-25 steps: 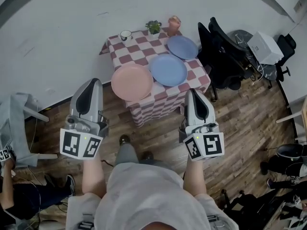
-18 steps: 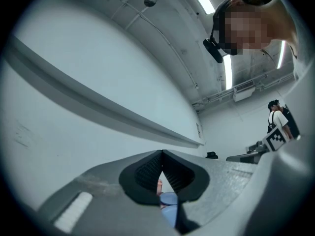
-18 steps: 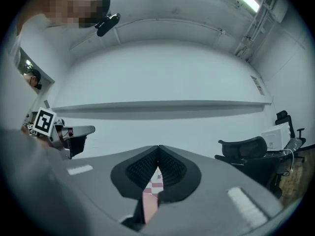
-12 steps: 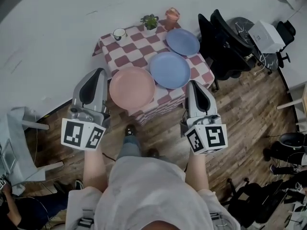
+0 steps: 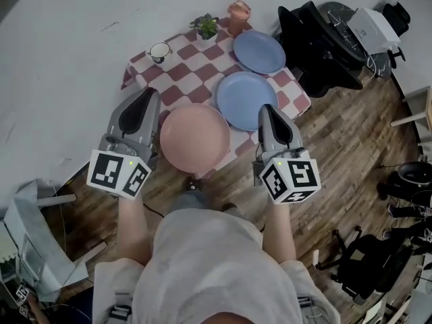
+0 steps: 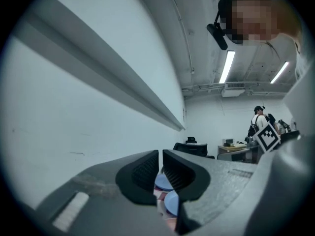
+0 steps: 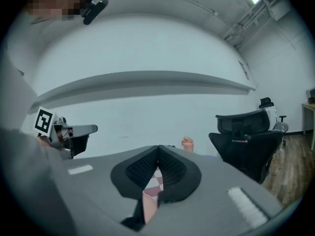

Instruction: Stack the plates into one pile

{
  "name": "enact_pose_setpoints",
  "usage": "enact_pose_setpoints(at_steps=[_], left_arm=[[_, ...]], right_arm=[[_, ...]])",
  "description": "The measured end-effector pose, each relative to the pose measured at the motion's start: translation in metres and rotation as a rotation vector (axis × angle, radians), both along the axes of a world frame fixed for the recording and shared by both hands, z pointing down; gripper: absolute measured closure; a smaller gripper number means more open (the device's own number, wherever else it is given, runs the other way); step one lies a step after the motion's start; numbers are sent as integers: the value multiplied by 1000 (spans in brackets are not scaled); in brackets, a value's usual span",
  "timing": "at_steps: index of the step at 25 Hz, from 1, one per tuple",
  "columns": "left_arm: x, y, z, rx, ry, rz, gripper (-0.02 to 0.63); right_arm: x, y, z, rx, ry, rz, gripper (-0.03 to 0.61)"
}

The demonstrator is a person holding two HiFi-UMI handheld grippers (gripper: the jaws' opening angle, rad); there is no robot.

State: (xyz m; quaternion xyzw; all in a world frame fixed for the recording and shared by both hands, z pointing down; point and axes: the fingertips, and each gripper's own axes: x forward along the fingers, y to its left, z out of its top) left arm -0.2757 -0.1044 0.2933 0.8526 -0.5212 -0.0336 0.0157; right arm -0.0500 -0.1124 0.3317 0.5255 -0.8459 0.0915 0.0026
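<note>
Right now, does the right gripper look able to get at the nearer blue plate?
Probably yes. The nearer blue plate lies close by the right gripper, with nothing between them; its jaws are shut and must open first.

Office: swivel chairs (image 5: 317, 39), ceiling strip lights (image 6: 227, 67)

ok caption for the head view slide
Left gripper, empty jaws just opening, and shut right gripper flank the pink plate; two blue plates lie beyond.

Potted plant (image 5: 204, 25), white mug (image 5: 159, 50), pink pot (image 5: 238, 12), black chairs (image 5: 317, 39) nearby
</note>
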Motion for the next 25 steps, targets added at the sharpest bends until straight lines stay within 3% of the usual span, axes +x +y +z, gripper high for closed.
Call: enact_pose_setpoints(at_steps=[4,9,16,25], left_arm=[[-5,-29,43,-107,-40,59,595],[-9,-53,124,-306,-59,139,562],[-16,-54,230,-560,-110,173,522],[-27,-35,306,-746,-162,167,472]], right_arm=[[-6,-15,40,-116,3,47,578],[-10,-18,107,-291,-10,124,577],[-17,4,197,-523,-5,168,534],[-29,34,272,-727,-43,178,481]])
